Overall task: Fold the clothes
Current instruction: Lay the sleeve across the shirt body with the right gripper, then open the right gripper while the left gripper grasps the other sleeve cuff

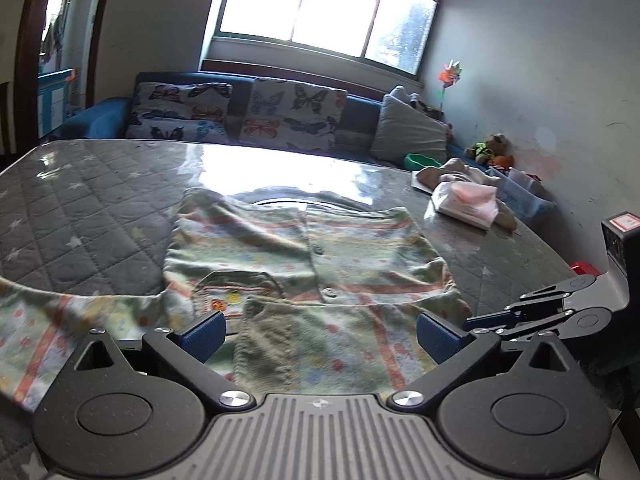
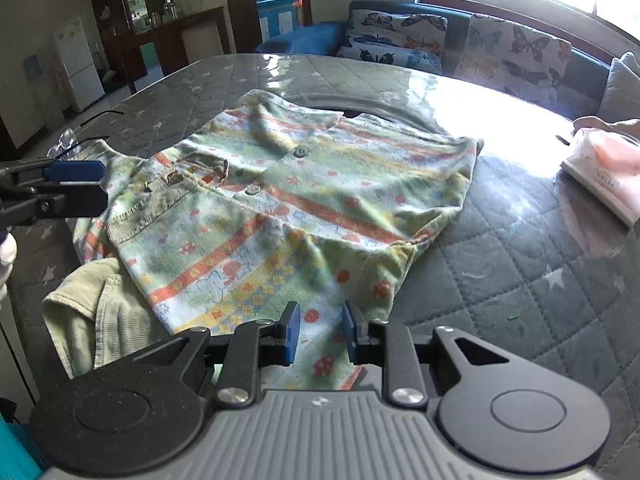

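Observation:
A small button-front shirt (image 1: 304, 248) (image 2: 304, 184), pale green with orange stripes and flower prints, lies spread on the quilted grey table (image 1: 80, 208) (image 2: 520, 264). It has an olive corduroy pocket and trim (image 2: 92, 312). My left gripper (image 1: 320, 336) hangs wide open over the shirt's near edge with nothing between its blue pads; in the right wrist view it shows at the far left (image 2: 80, 184). My right gripper (image 2: 320, 334) stands over the near sleeve, its jaws a narrow gap apart. Fabric shows below the gap, but the pads do not press on it. Its fingers (image 1: 520, 312) enter from the right in the left wrist view.
A pink and white tissue packet (image 1: 466, 200) (image 2: 604, 168) lies on the table's right side. A blue sofa with butterfly cushions (image 1: 292, 116) (image 2: 512, 52) runs behind the table. A black box (image 1: 620, 240) stands at the right edge, and clear glasses (image 2: 66, 140) lie at the far left.

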`<state>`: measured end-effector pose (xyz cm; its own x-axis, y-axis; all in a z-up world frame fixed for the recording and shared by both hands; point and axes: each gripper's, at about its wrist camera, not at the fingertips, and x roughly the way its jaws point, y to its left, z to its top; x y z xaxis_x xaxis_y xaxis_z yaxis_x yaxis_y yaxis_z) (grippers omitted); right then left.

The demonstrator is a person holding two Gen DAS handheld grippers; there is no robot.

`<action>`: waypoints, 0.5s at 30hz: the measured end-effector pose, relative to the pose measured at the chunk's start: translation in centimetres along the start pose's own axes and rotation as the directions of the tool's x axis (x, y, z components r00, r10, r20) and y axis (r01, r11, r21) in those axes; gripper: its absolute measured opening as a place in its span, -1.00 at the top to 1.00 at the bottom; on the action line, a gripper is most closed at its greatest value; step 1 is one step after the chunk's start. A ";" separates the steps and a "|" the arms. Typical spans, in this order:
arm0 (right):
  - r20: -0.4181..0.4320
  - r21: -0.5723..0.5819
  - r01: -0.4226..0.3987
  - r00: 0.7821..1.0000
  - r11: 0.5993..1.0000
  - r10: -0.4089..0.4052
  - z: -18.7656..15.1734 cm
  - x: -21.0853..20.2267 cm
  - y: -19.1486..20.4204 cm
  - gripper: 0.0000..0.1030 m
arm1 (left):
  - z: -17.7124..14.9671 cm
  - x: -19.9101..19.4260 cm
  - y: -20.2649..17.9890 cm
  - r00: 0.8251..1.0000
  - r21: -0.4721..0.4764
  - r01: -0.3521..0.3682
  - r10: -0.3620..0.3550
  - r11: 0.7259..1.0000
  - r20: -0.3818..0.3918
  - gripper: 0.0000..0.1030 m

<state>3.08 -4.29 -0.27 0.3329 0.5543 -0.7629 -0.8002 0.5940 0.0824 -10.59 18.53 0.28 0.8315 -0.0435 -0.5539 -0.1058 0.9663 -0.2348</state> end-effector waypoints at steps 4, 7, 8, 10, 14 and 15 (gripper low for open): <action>0.052 0.015 0.005 0.999 1.000 -0.006 1.4 -0.1 -0.4 0.56 | -0.1 1.0 -0.4 0.999 -0.009 0.039 -0.039 0.999 -0.016 -0.99; 0.054 0.037 0.008 0.998 0.999 -0.010 2.1 0.9 -0.9 0.56 | -0.5 1.9 -0.4 0.998 -0.013 0.057 -0.058 0.998 -0.036 -0.97; 0.048 0.044 0.013 0.999 0.999 -0.015 2.1 1.4 -1.2 0.56 | -0.6 2.0 -0.4 0.997 -0.016 0.069 -0.069 0.998 -0.042 -0.96; 0.034 0.061 0.021 0.999 0.998 -0.023 1.7 2.4 -1.6 0.55 | -0.9 2.5 -0.3 0.995 -0.020 0.081 -0.082 0.997 -0.063 -0.96; 0.044 0.059 0.019 0.999 0.998 -0.022 1.8 2.1 -1.3 0.53 | -1.7 3.5 0.2 0.990 -0.032 0.082 -0.085 0.996 -0.116 -0.95; 0.046 0.048 0.013 0.999 0.999 -0.015 1.8 2.0 -0.9 0.51 | -1.9 3.8 0.4 0.988 -0.035 0.082 -0.086 0.996 -0.129 -0.95</action>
<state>5.41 -2.67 -0.67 0.3676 0.5715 -0.7336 -0.7710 0.6285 0.1033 -8.51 18.26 -3.38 0.7600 -0.1585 -0.6303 -0.0568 0.9499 -0.3074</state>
